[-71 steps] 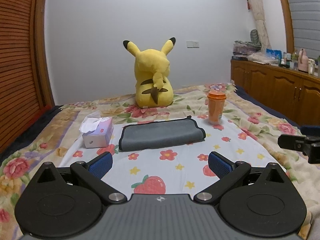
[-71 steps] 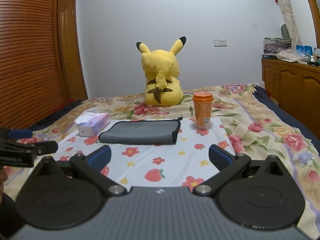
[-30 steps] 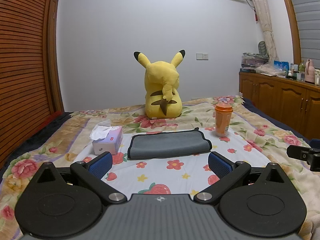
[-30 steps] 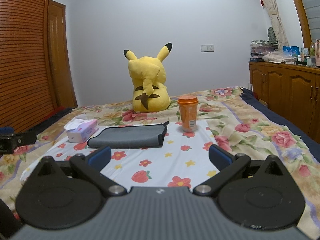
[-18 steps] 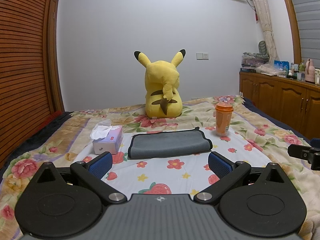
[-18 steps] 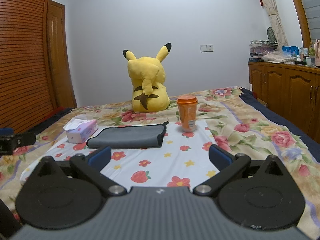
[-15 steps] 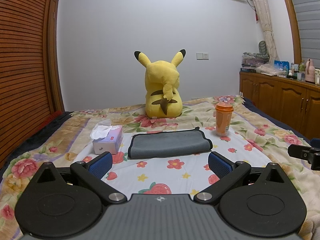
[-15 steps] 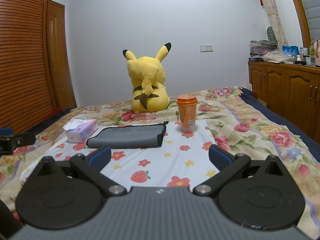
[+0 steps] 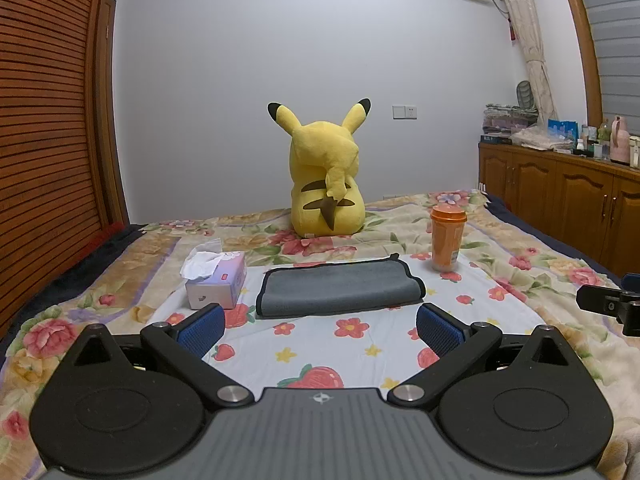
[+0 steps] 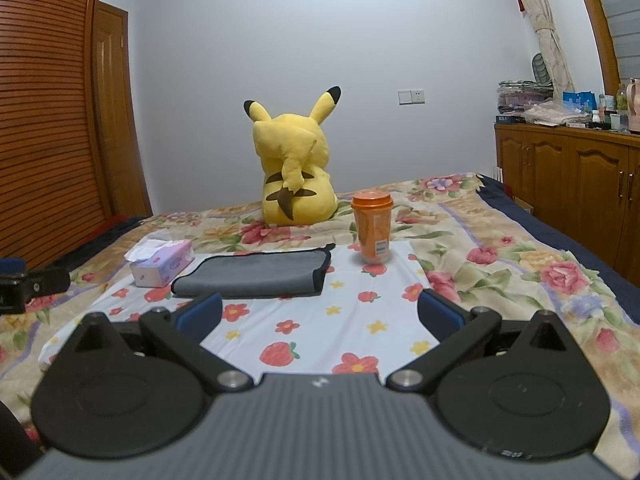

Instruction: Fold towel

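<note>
A grey towel (image 9: 338, 289) with a black hem lies folded flat on the white flowered sheet (image 9: 352, 344); it also shows in the right wrist view (image 10: 256, 271). My left gripper (image 9: 320, 326) is open and empty, held back from the towel's near edge. My right gripper (image 10: 320, 314) is open and empty, also short of the towel, which lies ahead and to its left. Each gripper's tip shows at the edge of the other's view.
A tissue box (image 9: 216, 280) sits left of the towel and an orange cup (image 9: 448, 238) right of it. A yellow plush toy (image 9: 326, 192) sits behind them. Wooden cabinets (image 9: 560, 200) line the right wall, a slatted wooden door (image 9: 48, 140) the left.
Both grippers pulled back and levelled out since 2.4 s ago. In the last half second nothing has visibly moved.
</note>
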Tool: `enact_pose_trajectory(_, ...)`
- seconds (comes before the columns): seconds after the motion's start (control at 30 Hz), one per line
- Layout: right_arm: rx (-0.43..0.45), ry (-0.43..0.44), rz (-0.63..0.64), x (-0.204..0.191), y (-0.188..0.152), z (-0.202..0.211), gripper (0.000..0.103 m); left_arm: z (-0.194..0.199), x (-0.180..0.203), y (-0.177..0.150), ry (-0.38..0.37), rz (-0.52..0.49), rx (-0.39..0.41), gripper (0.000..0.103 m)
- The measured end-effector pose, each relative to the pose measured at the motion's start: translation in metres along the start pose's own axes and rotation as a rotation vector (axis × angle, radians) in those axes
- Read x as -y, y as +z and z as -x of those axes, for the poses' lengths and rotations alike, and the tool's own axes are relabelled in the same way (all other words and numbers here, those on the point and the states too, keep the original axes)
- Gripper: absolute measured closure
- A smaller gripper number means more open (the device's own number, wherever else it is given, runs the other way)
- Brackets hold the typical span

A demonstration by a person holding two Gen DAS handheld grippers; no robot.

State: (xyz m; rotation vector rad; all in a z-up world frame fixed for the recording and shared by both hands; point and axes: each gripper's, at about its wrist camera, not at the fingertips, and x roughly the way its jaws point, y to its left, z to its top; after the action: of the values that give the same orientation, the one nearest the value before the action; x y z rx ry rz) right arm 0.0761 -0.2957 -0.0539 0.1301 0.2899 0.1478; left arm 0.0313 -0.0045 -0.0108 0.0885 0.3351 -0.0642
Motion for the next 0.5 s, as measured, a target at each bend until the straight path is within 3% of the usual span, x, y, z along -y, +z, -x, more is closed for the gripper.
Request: enact_pose_trajectory(0.5,0.001,-0.001,-0.001,0.0014,-0.0002,0.0005,0.000,-0.0005,-0.0001,-0.0044,-0.001,-0.005,-0.004,0.000)
